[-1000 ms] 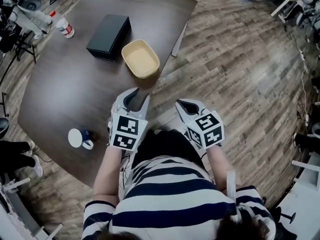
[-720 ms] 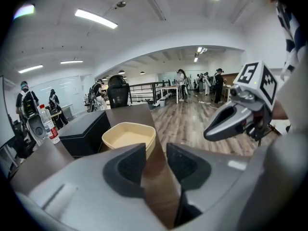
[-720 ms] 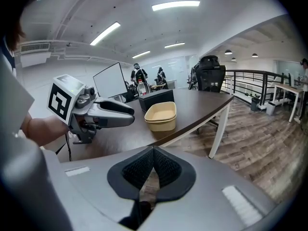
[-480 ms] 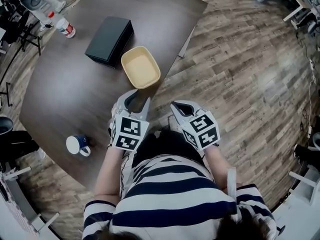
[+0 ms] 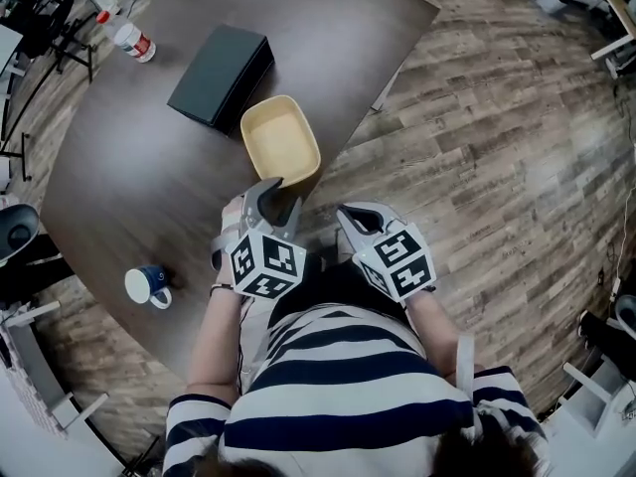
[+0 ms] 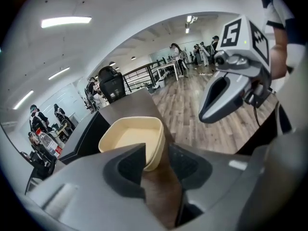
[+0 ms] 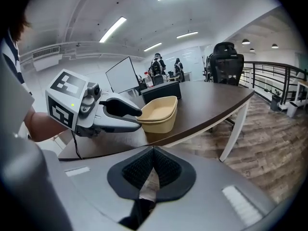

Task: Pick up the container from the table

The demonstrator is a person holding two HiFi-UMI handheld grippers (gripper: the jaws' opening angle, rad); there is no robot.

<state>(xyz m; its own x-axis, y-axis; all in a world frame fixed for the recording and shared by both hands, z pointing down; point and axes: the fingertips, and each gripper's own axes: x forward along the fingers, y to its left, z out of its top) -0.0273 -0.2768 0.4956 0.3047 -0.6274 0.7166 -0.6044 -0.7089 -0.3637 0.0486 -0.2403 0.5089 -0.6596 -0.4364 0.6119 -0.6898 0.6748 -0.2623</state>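
The tan, empty container (image 5: 281, 142) sits on the dark table (image 5: 119, 187), close to its right edge. My left gripper (image 5: 280, 195) is open at the container's near end. In the left gripper view, the container's (image 6: 132, 138) near corner reaches into the gap of that gripper (image 6: 156, 150), with the left jaw overlapping its wall and the right jaw apart from it. My right gripper (image 5: 350, 214) hangs off the table's edge, over the floor and level with the left one. Its jaws (image 7: 153, 150) meet at the tips and hold nothing.
A black box (image 5: 221, 76) lies just beyond the container. A plastic bottle (image 5: 131, 40) stands at the far left and a blue-and-white mug (image 5: 147, 286) at the near left. Wooden floor (image 5: 477, 147) stretches to the right of the table edge.
My left gripper has moved forward until its tips reach the container's near end. The right gripper has shifted only slightly, and the container has stayed where it was.
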